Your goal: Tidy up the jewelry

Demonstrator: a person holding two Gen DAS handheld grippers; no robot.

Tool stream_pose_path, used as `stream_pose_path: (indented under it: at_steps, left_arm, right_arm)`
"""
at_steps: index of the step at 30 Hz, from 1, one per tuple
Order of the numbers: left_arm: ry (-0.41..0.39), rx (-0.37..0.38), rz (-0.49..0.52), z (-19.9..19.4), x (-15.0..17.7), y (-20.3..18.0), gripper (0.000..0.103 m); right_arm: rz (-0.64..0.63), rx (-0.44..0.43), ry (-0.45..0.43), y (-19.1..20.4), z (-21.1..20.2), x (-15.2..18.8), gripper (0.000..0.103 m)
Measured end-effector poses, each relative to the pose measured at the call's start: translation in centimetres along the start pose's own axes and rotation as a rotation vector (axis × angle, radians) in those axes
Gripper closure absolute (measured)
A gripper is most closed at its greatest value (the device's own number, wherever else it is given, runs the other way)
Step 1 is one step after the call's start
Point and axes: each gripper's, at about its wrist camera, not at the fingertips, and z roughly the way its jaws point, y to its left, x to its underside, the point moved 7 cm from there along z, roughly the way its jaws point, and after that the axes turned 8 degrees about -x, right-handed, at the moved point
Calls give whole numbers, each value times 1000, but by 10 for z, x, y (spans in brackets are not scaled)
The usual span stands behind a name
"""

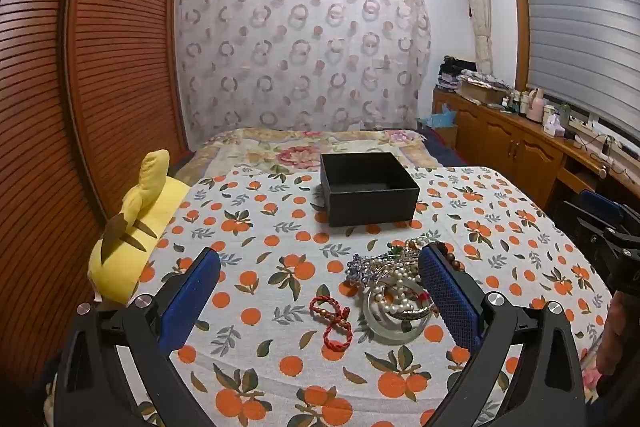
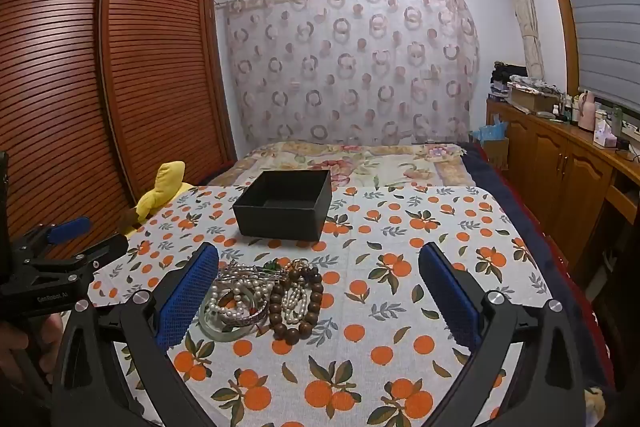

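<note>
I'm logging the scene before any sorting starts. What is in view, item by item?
Box: one, black, open and empty, on the far part of the cloth.
Jewelry pile: one heap; white pearls, brown wooden beads, pale green bangle, silver pieces; nearer than the box.
Red cord bracelet: one, red, beside the pile.
Cloth: one, white with oranges, over the bed.
Plush toy: one, yellow, at the cloth's left edge.
Left gripper: open, empty.
Right gripper: open, empty.

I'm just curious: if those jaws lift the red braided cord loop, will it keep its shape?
Probably not. The red cord loop lies in a slack figure-eight on the orange-print cloth, so it likely droops. It looks thin, probably light, and unlikely to roll.
</note>
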Motion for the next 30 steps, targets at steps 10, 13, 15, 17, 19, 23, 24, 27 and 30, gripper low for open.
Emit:
stream_pose_path:
  at_steps: [10, 13, 15, 17, 19, 23, 24, 27, 30]
  left_arm:
    - [-7, 0, 2, 0, 0, 0, 7]
    - [-10, 3, 2, 0, -1, 0, 7]
    - [-12, 6, 0, 0, -1, 0, 7]
    - [-13, 7, -1, -3, -4, -3, 7]
    - [-14, 4, 2, -3, -3, -3, 7]
    - [-17, 4, 2, -4, -3, -3, 7]
    - [-16, 5, 2, -4, -4, -3, 7]
    - [-17, 2, 3, -6, -4, -3, 7]
    - [-20, 5, 3, -6, -5, -3, 7]
  right_arm:
    - [2, 3, 1, -1, 0, 1, 2]
    - [0, -1, 3, 0, 1, 1, 2]
    - [1, -1, 4, 0, 2, 1, 2]
    - [1, -1, 4, 0, 2, 2, 2]
    - [2, -1, 5, 0, 2, 2, 2]
    - [2, -1, 6, 0, 2, 2, 2]
    - [2, -1, 6, 0, 2, 2, 2]
    - [3, -1, 6, -1, 2, 2, 2]
    - [3, -1, 6, -1, 2, 2, 2]
